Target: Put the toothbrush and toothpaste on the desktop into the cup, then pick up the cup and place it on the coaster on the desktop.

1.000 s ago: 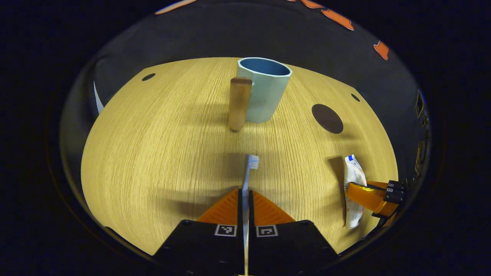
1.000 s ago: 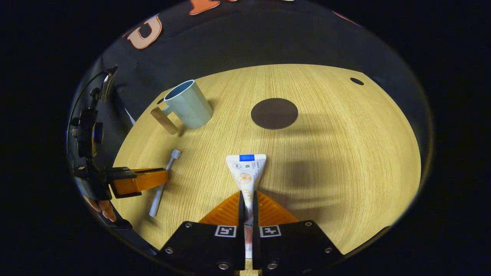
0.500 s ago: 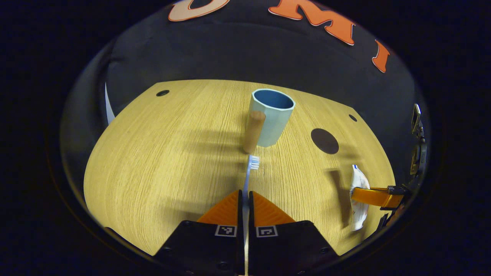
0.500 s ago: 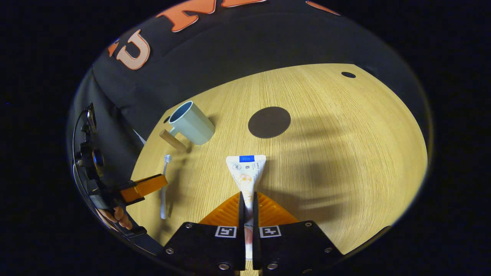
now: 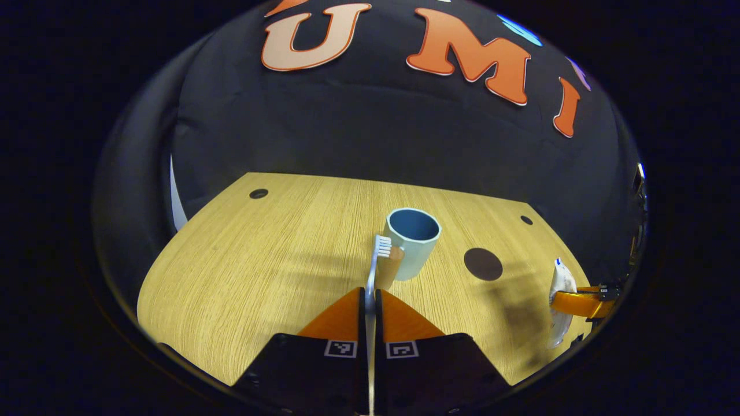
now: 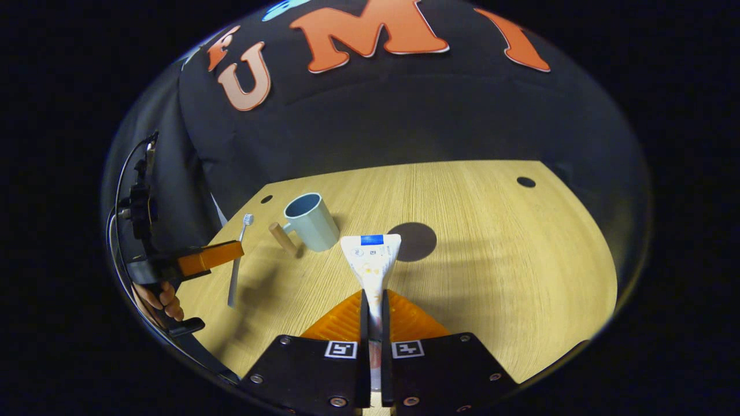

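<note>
Two claws are loaded above the desk (image 5: 243, 254): left claw (image 5: 370, 297) pinches the toothbrush (image 5: 376, 260), right claw (image 6: 373, 300) the toothpaste tube (image 6: 370, 257). Either could clip the blue cup (image 5: 411, 242) and tip it short of the coaster (image 5: 483, 264).

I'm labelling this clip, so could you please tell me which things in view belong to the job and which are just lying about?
Job:
toothbrush, in the left gripper
toothpaste, in the right gripper
cup
coaster

Lying about:
Nothing loose; just the desktop with its small dark holes.
</note>
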Demonstrator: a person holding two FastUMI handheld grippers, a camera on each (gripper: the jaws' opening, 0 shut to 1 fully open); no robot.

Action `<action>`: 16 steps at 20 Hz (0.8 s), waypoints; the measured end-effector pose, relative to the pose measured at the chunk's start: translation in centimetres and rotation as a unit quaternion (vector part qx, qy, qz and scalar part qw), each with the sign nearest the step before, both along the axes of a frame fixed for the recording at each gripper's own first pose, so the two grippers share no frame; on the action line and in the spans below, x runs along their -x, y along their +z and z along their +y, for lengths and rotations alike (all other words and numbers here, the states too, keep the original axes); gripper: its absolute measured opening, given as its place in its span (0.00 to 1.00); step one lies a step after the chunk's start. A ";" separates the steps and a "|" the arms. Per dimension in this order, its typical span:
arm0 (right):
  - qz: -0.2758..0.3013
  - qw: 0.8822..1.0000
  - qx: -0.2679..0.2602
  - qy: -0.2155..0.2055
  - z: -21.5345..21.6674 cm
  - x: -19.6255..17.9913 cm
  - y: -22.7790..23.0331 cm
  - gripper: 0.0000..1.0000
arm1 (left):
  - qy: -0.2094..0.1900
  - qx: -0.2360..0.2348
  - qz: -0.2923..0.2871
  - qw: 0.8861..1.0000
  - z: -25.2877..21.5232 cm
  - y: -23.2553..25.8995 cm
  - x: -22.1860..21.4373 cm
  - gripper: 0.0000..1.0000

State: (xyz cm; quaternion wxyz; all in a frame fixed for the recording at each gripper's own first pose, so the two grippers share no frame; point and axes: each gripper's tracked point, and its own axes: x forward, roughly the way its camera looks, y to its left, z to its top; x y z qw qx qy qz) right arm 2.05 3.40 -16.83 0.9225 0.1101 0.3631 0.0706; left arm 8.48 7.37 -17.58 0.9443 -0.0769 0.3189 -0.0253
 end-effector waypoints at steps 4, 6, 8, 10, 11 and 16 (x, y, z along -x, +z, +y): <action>-0.038 0.999 0.002 0.000 0.1 -0.8 2.7 0.07 | 0.000 -0.004 -0.037 0.999 0.5 1.5 -1.9 0.04; -0.054 0.999 0.002 0.003 0.1 -0.9 3.5 0.07 | 0.007 -0.004 -0.056 0.998 0.6 3.2 -2.6 0.04; -0.068 0.998 0.008 0.012 0.2 -1.3 3.7 0.08 | 0.024 0.001 -0.080 0.997 1.0 4.5 -3.7 0.04; -0.077 0.997 0.017 0.020 0.3 -1.3 3.9 0.07 | 0.033 0.014 -0.100 0.994 1.0 5.5 -4.8 0.04; -0.085 0.996 0.021 0.024 0.3 -1.4 4.1 0.07 | 0.036 0.018 -0.108 0.993 1.0 5.8 -5.4 0.04; -0.130 0.990 0.051 0.027 0.0 -4.1 4.1 0.07 | 0.048 0.030 -0.148 0.987 0.6 6.7 -9.2 0.04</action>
